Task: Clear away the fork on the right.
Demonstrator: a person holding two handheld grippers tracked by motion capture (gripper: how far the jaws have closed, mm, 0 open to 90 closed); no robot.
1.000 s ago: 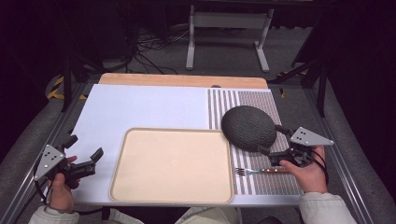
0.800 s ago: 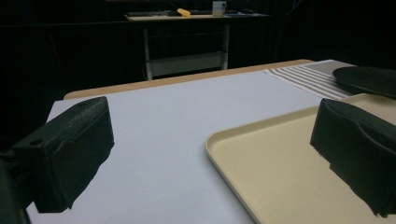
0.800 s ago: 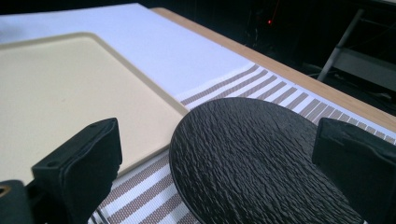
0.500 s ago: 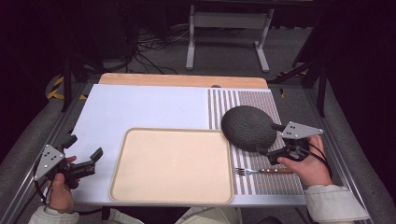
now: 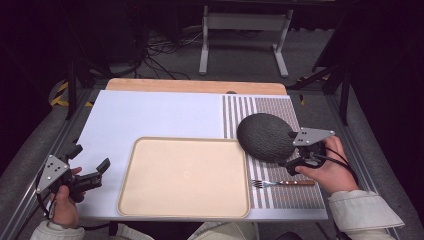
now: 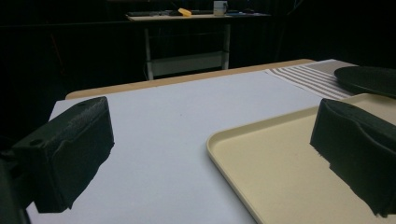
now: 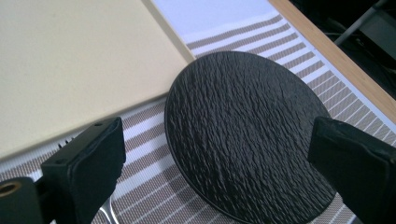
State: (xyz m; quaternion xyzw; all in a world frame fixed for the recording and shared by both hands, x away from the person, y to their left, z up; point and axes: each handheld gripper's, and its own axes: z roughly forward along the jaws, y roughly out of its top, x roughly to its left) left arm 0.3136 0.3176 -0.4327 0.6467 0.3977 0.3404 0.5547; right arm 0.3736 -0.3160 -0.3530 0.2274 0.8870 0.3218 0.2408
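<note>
Both grippers' jaws gape, holding nothing; the high view adds a fork (image 5: 282, 183).

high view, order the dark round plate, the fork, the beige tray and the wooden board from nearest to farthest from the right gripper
1. Dark textured round plate, right beside the right gripper, on its left.
2. Wooden-handled metal fork, just below it on the striped mat.
3. Beige rectangular tray, further left.
4. Wooden board, along the table's far edge.

Count: one dark plate (image 5: 265, 137), one fork (image 5: 283, 183), one cream tray (image 5: 183, 177), one striped placemat (image 5: 300, 195).
</note>
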